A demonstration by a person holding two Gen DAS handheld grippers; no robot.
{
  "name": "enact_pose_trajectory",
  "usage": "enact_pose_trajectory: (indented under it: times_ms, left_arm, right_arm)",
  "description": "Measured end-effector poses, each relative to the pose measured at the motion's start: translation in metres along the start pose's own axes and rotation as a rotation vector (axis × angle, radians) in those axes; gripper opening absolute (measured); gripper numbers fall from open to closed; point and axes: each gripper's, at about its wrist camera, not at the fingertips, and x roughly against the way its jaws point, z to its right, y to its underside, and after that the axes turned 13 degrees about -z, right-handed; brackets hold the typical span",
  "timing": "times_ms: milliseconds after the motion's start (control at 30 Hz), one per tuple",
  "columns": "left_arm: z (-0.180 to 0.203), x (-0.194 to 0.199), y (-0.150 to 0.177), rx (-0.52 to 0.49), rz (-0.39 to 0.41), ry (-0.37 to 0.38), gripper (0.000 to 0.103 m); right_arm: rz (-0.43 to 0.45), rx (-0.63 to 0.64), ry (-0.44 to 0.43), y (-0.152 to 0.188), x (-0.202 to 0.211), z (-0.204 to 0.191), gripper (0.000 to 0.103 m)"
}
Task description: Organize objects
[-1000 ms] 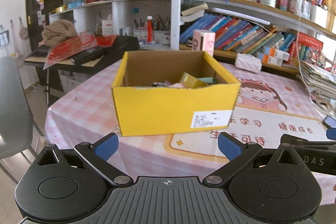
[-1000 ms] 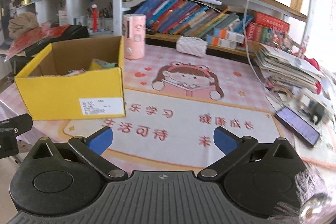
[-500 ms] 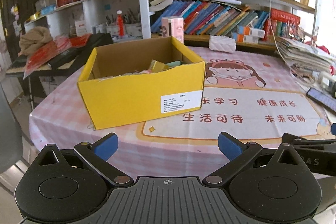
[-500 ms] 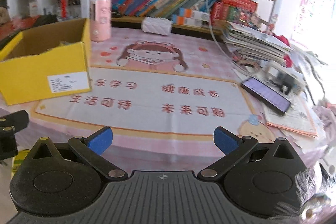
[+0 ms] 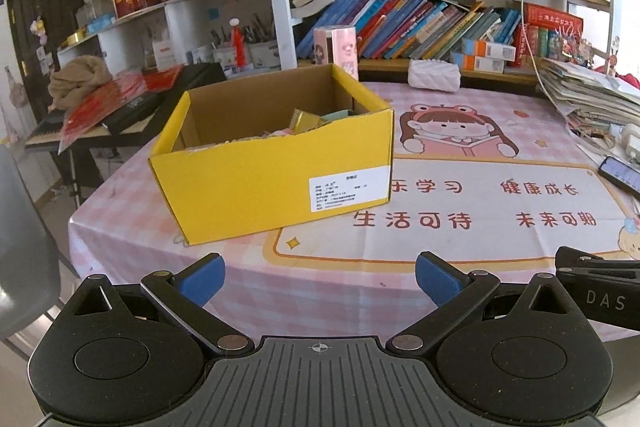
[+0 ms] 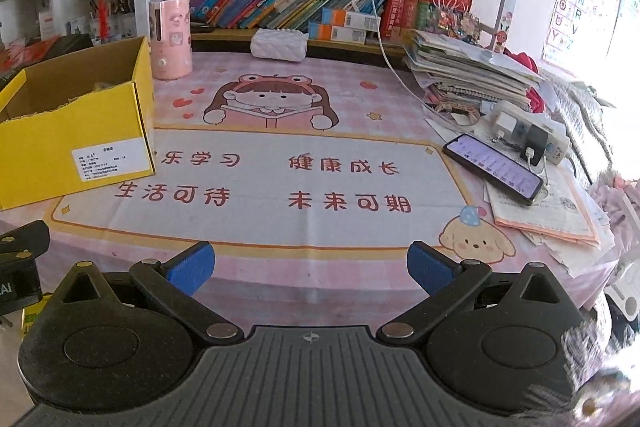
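Swung right and pulled back from a second ago, so more tabletop shows now. Left gripper wide open, holding nothing, hanging off the near table edge. Yellow cardboard box sitting on the table's left part, already holding a few bits, too buried to count. Best bet next: pick one loose item, come in low and square, close gently, then lift clear of the box wall before dropping. Count-wise: one box, one pink cylinder, one white pouch, one phone. Right gripper also spread wide and empty.
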Motion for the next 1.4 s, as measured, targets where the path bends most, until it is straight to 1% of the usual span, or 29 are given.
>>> enact_pose_trajectory:
  times_ms: [333, 567, 867, 1400]
  left_arm:
    - [0.012, -0.002, -0.003, -0.023, -0.007, -0.004, 0.102]
    - [0.013, -0.003, -0.003, -0.014, -0.016, -0.019, 0.102]
    - [0.013, -0.003, 0.000, 0.005, -0.027, -0.030, 0.102]
    - [0.018, -0.004, 0.001, 0.003, -0.031, -0.043, 0.102]
  right_arm:
    - [-0.007, -0.042, 0.012, -0.003, 0.001, 0.003, 0.103]
    - [-0.010, -0.019, 0.025, 0.000, 0.002, -0.005, 0.103]
    - [-0.019, -0.040, 0.030, 0.002, 0.001, -0.005, 0.103]
    - [-0.029, -0.054, 0.056, 0.004, 0.001, -0.006, 0.103]
